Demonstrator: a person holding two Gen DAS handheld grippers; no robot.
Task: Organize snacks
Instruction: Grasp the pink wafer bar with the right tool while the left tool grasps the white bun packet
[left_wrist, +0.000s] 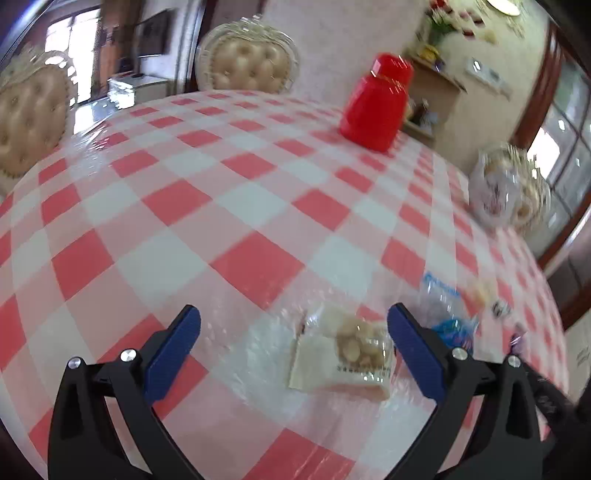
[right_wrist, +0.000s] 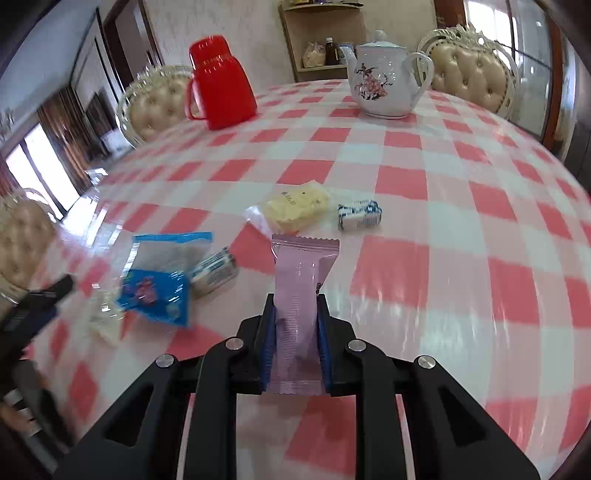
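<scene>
1. A table (right_wrist: 424, 177) is seen covered in a glossy red, pink and white checked cloth, with glare across it. Tufted cream chairs (right_wrist: 469, 77) with ornate frames are set round it, and a wooden shelf (right_wrist: 317, 37) holding bottles stands at the wall at 12 o'clock in the right view.
2. A red plastic jug (right_wrist: 219, 81) with lid and handle is placed at 11 o'clock in the right view; a white ceramic teapot (right_wrist: 384, 85) with a pink flower print is at 1 o'clock.
3. The right gripper (right_wrist: 295, 332) is clamped on a long pink wrapper (right_wrist: 301, 280) with crimped ends, held above the cloth.
4. Beyond it, a clear pack with a yellow biscuit (right_wrist: 295, 210) is laid beside a small blue-and-white candy (right_wrist: 360, 216).
5. At 9 o'clock, a blue-and-clear bag (right_wrist: 162, 280) lies touching a second small candy (right_wrist: 216, 271).
6. The left gripper (left_wrist: 295, 354) is spread wide, its blue pads (left_wrist: 173, 354) either side of a clear pack of pale nuts (left_wrist: 351, 350) lying flat on the cloth; no contact is seen.
</scene>
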